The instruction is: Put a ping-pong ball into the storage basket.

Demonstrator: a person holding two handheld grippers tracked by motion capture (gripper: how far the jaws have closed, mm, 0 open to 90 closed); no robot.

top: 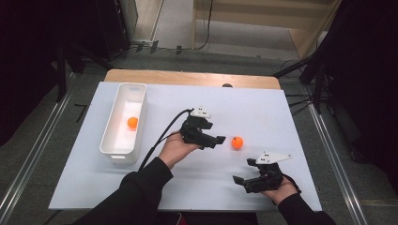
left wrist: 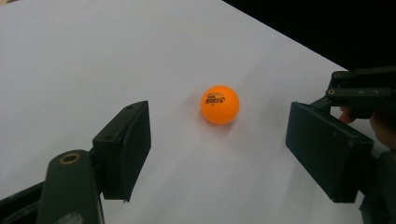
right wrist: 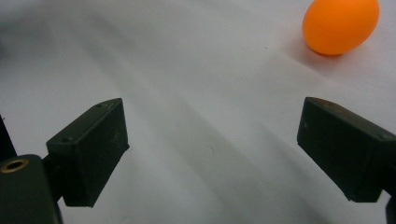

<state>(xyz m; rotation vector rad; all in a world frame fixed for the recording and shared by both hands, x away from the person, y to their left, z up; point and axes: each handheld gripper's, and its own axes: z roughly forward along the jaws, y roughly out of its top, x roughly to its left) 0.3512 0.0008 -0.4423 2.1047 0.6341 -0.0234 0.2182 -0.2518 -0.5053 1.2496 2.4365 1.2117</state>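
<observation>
- A white bin (top: 123,124) is sitting at the left, holding one orange ball (top: 133,123).
- The left gripper (top: 217,140) is pointing at a second ball (top: 237,142) just beyond its released fingers (left wrist: 125,144).
- The right gripper (top: 242,174) is resting nearby, fingers (right wrist: 91,149) released.

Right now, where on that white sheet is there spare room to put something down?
Bare sheet lies right of the white bin, beyond both grippers. It is crowded mid-sheet: left gripper, loose orange ball, right gripper near the front edge.
</observation>
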